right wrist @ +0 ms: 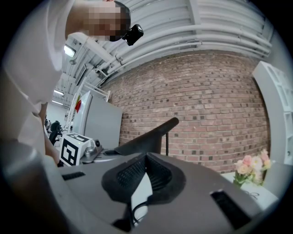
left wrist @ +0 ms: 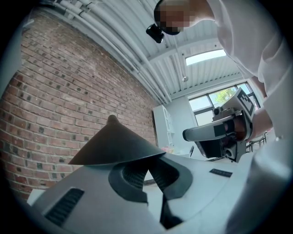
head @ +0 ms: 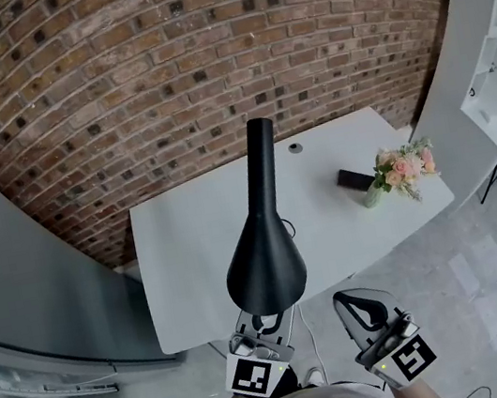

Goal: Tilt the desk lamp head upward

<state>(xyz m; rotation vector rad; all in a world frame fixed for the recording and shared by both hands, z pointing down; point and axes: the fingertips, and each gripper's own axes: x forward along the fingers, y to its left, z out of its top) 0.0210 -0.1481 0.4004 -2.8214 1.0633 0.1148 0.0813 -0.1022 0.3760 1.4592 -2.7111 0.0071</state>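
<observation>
Grey left gripper (left wrist: 149,176): my jaws drawn together, tips under the black lamp head (head: 263,262) rim. Right gripper (right wrist: 147,161) beside it, jaws pressed together, empty. Lamp stands on white table (head: 191,251); flowers (head: 403,166), brick wall (head: 201,39) beyond.

Head camera: mounted above and behind the left gripper (head: 263,324) and right gripper (head: 347,300), facing steeply down. The lamp head (head: 264,271) lies just past the left fingertips, with the table (head: 191,251) beyond.

Left gripper camera: behind its fingers (left wrist: 130,176), angled upward, with the lamp head close over the fingertips.

Right gripper camera: behind its own fingers, roughly level, facing the brick wall (head: 203,49).

All three views share the lamp head and wall. The flowers (head: 405,167) appear in the head and right gripper views.
</observation>
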